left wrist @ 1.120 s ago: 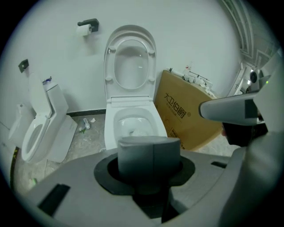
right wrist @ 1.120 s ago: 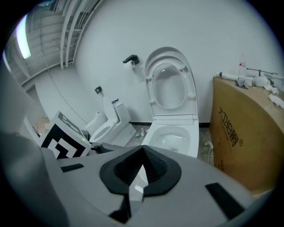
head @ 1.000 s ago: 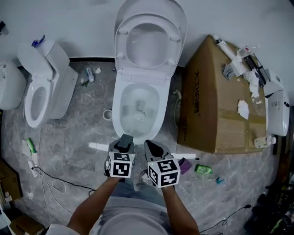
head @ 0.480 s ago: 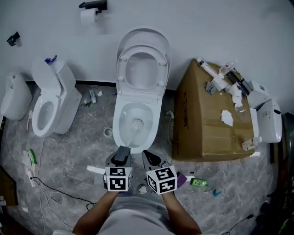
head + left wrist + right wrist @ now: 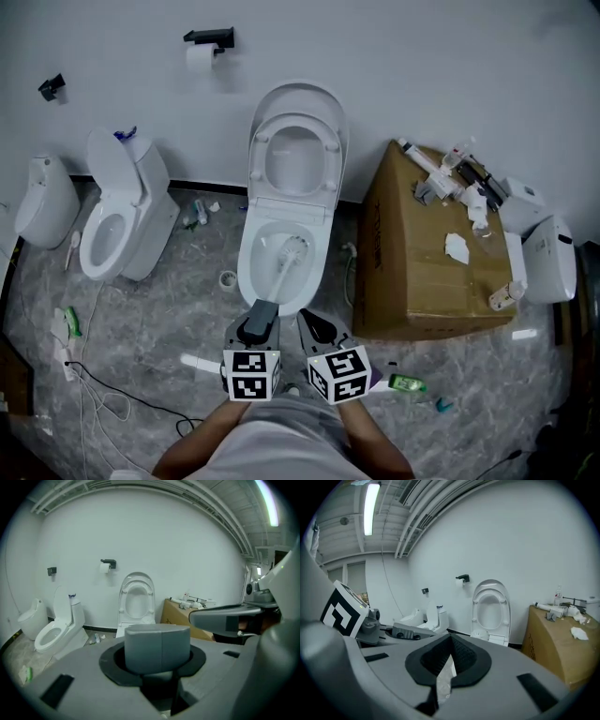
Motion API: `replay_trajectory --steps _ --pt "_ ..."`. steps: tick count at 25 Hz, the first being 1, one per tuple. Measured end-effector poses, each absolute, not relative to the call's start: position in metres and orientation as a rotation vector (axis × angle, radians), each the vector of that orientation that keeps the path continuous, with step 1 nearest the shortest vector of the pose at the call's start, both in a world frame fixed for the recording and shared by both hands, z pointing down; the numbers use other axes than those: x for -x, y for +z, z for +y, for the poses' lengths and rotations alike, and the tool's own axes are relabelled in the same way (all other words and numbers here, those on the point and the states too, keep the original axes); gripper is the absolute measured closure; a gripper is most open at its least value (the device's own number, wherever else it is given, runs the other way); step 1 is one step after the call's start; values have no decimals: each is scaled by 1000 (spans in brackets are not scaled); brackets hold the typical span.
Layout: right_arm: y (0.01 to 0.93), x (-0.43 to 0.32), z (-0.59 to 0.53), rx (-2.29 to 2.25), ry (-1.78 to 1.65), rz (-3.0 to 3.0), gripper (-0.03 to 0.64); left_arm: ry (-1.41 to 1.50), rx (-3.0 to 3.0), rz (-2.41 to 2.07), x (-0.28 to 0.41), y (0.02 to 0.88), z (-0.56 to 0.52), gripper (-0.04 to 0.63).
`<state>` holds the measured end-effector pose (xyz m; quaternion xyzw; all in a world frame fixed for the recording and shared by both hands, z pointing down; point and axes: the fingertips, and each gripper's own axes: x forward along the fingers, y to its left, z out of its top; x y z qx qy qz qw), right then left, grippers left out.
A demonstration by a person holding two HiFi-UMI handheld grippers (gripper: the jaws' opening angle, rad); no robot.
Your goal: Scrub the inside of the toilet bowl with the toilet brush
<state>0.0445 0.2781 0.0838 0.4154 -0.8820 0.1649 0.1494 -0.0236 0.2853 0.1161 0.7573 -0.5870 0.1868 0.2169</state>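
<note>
White toilet bowl (image 5: 246, 267), lid raised, stood between a cardboard box (image 5: 412, 262) and a second toilet (image 5: 122, 216). Toilet brush (image 5: 289, 255): head lay inside the bowl, grey handle clamped in the left gripper (image 5: 258, 323). Right gripper (image 5: 317, 326): jaws together, just beside the left, both before the bowl's front rim. Box stood close alongside the bowl.

The marbled floor (image 5: 159, 319) bears an open toilet (image 5: 246, 267), a smaller toilet (image 5: 127, 220) and a cardboard box (image 5: 412, 272).

head: overhead, steeply down | both gripper views: low, forward | shared: open toilet (image 5: 246, 255)
</note>
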Motion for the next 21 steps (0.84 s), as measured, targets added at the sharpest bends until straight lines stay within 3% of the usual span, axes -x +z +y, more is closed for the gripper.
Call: replay_trajectory --steps 21 --pt "63 -56 296 -1211 437 -2586 618 461 -2149 -1694 9 85 300 437"
